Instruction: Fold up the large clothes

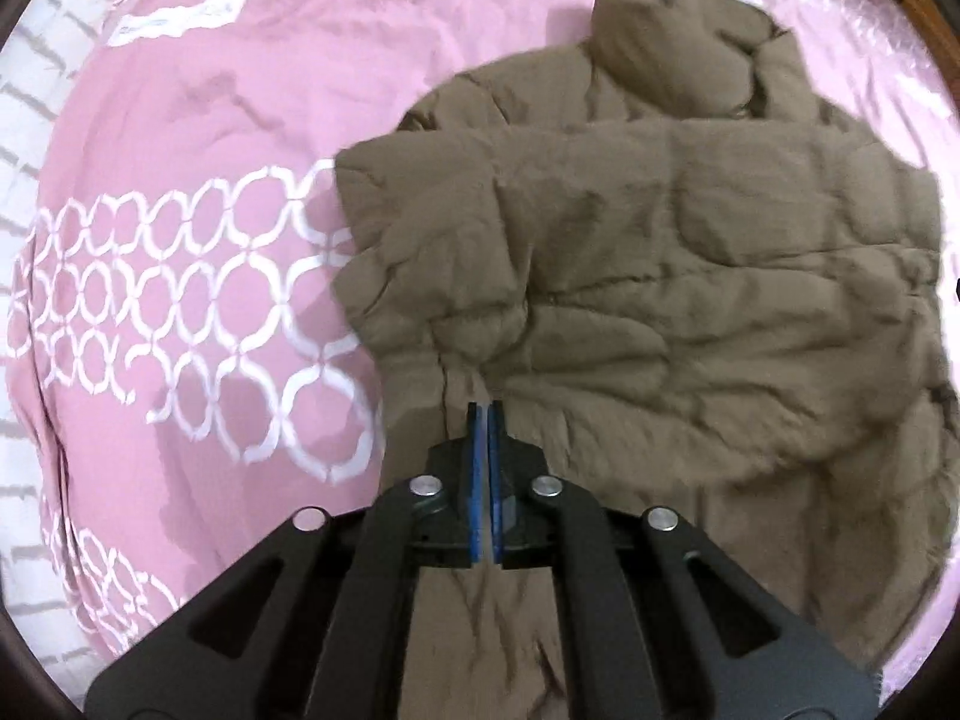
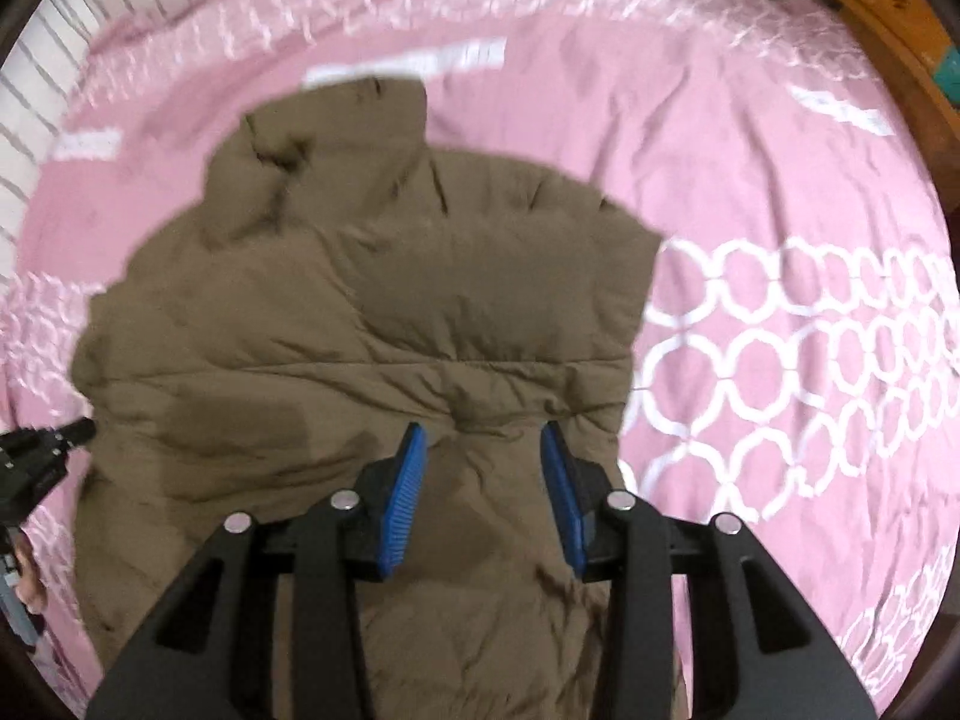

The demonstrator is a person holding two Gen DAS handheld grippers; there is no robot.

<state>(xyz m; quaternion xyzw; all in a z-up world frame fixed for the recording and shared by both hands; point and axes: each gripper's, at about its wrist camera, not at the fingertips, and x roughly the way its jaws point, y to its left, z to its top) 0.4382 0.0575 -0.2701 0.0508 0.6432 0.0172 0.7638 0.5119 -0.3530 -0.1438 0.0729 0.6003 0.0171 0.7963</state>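
A large brown padded jacket (image 1: 660, 276) lies spread on a pink bed cover, collar at the far end. It also shows in the right wrist view (image 2: 372, 324). My left gripper (image 1: 485, 405) is shut on a fold of the jacket's fabric near its left edge. My right gripper (image 2: 483, 435) is open with blue pads, hovering over the jacket's near right part, nothing between its fingers. The left gripper (image 2: 78, 429) shows at the jacket's left edge in the right wrist view.
The pink bed cover (image 1: 210, 138) has white ring patterns (image 2: 810, 348). A white striped wall or sheet (image 1: 24, 90) borders the bed. A wooden piece of furniture (image 2: 894, 42) stands at the far right corner.
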